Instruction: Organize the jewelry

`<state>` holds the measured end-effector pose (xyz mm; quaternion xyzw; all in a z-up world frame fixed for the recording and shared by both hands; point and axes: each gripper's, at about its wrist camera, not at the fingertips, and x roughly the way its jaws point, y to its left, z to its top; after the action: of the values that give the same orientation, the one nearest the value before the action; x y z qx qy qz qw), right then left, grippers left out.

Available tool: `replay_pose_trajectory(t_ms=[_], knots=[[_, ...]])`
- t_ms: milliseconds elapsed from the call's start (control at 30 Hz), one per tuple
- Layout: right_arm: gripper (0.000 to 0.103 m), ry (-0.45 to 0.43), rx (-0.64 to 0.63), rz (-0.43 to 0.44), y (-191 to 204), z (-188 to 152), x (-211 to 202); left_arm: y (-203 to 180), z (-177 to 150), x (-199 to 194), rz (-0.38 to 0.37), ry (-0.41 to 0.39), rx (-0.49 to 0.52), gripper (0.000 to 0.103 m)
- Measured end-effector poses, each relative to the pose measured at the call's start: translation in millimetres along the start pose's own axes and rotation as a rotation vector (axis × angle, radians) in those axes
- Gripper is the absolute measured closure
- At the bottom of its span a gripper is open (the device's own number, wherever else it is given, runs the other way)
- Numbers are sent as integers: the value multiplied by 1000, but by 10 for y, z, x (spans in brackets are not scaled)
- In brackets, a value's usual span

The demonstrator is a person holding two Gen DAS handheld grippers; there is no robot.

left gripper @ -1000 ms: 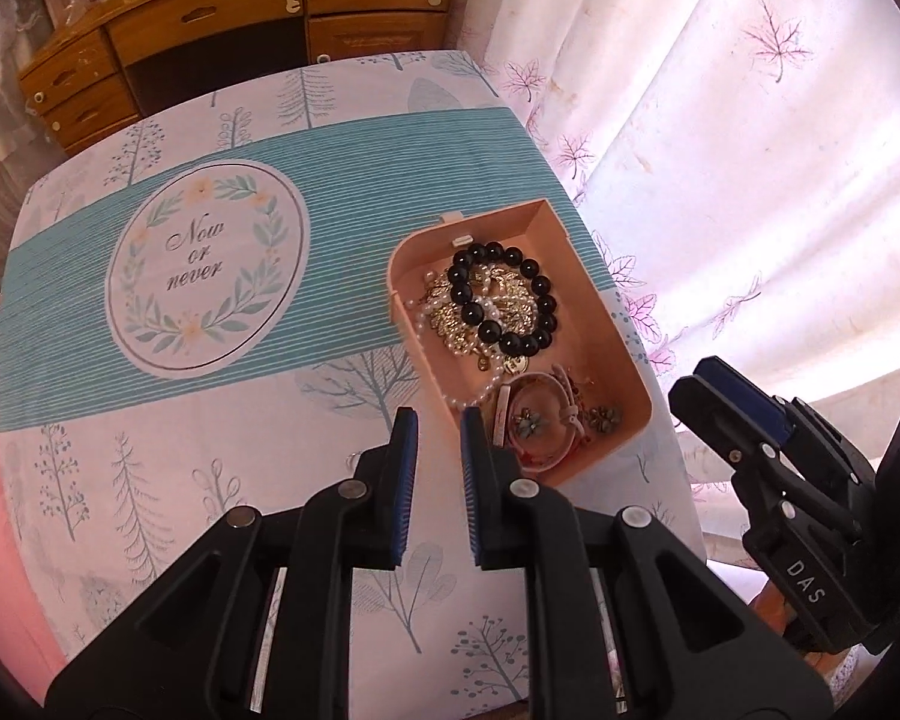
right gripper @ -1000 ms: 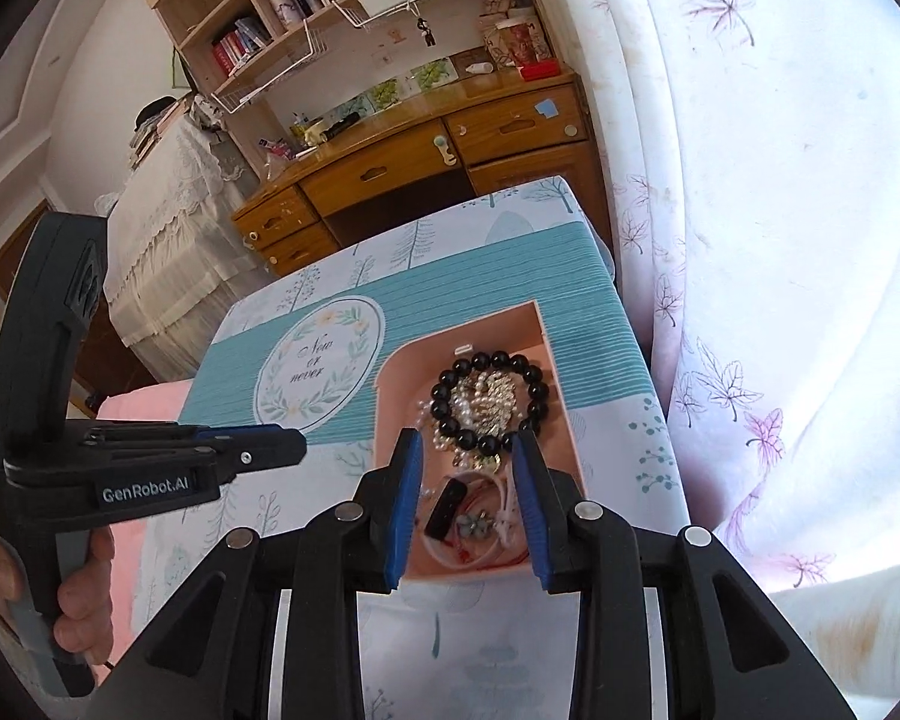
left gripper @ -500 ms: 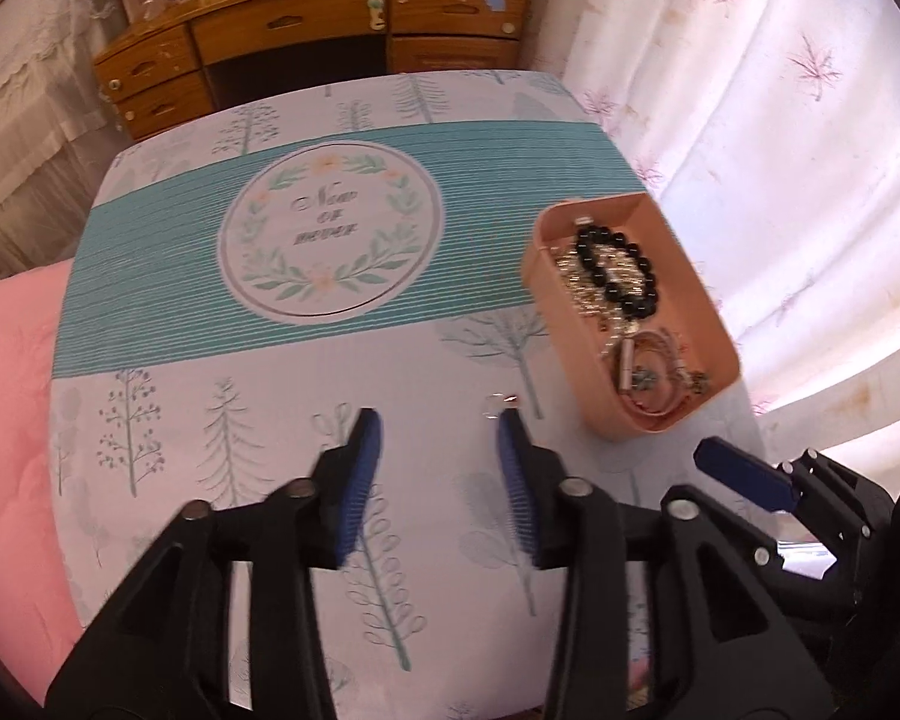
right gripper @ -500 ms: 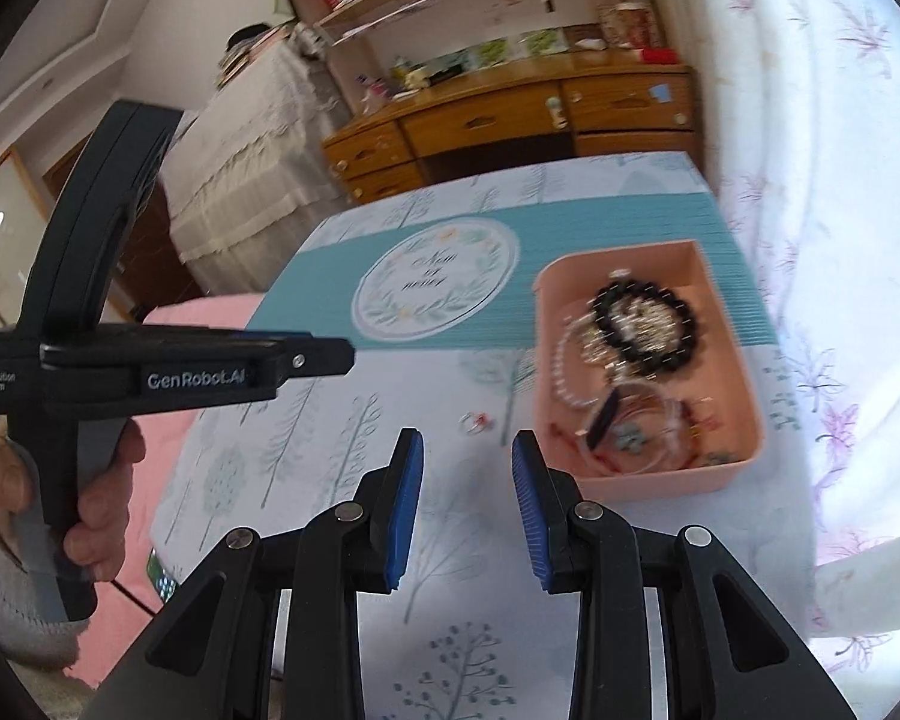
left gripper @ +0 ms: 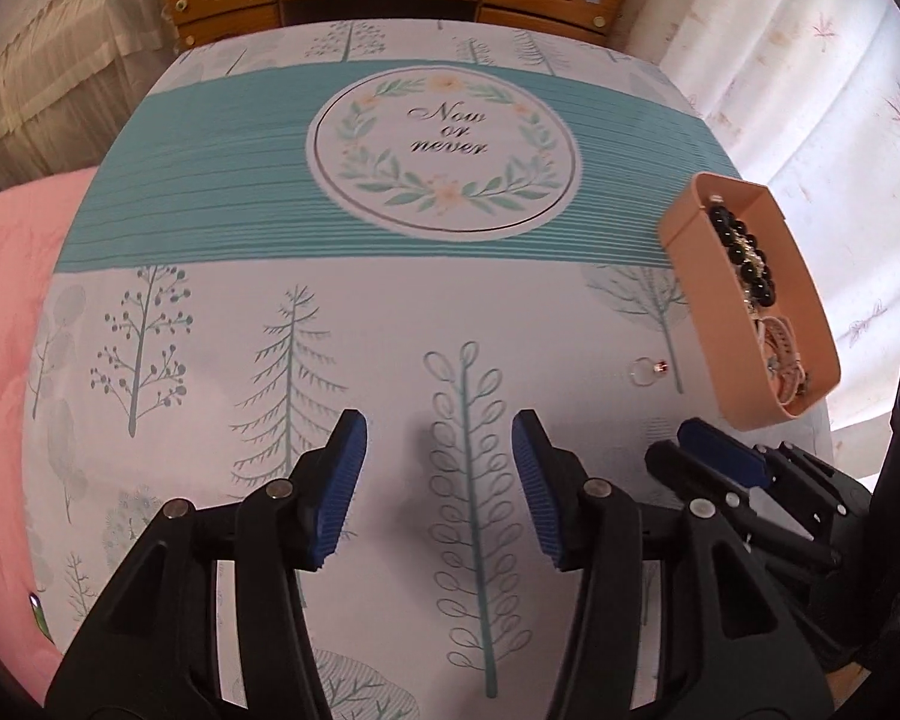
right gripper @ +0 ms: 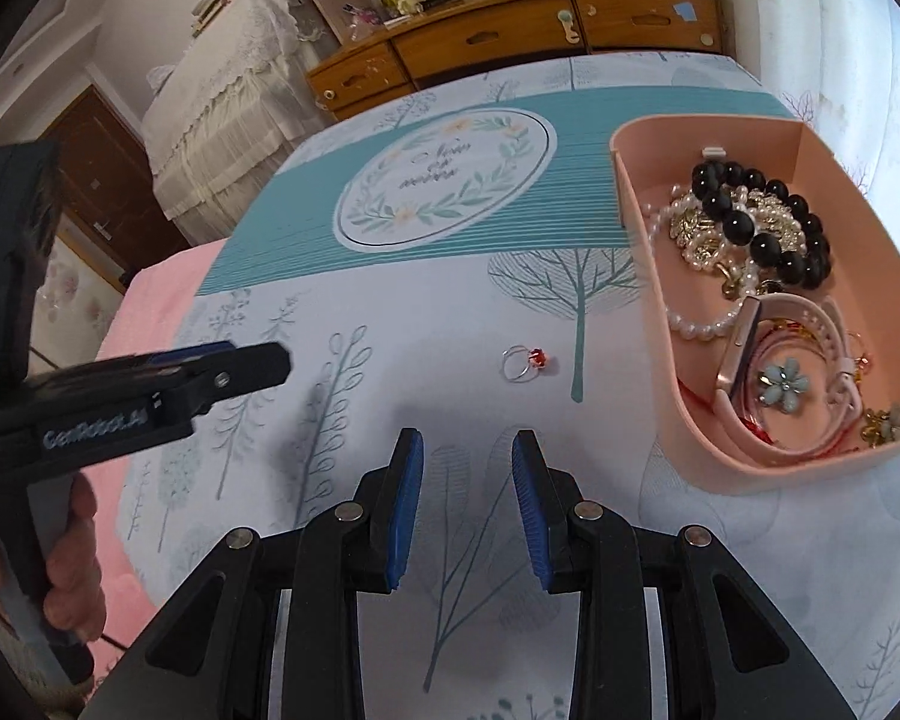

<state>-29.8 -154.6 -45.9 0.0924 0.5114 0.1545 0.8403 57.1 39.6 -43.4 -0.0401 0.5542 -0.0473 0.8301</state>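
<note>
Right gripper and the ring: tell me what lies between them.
Nothing but bare tablecloth. The right wrist view shows the right gripper open, short of the ring, with only printed cloth between.

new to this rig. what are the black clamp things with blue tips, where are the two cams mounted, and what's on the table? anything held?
There is no robot arm. A person carries two handheld grippers, and each has a fisheye camera that looks forward along its own jaws.

The left wrist view shows the left gripper at the bottom, with the right one at its lower right edge. The right wrist view shows the right gripper, and at its left edge a hand on the other gripper's handle.

A printed tablecloth covers the table. On it stands a pink tray with a black bead bracelet, pearls and other pieces inside. A small ring with a red stone lies loose on the cloth, beside the tray.

Both pairs of jaws stand apart with only cloth behind the gap, so nothing is held.
</note>
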Motion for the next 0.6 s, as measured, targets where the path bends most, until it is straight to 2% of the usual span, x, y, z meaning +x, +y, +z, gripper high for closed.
replay_pose_trajectory(t_ms=[167,267,400,600], knots=[[72,0,3,-58,-52,145,202,191,-12,115,-11,11,-43,56],[72,-12,13,-56,-67,247,270,263,-10,155,-20,13,-61,56],[72,-19,-42,-102,35,328,368,310,-6,206,-34,20,-71,56],[72,-20,-46,-163,102,396,413,316,-9,206,-52,9,-75,56]])
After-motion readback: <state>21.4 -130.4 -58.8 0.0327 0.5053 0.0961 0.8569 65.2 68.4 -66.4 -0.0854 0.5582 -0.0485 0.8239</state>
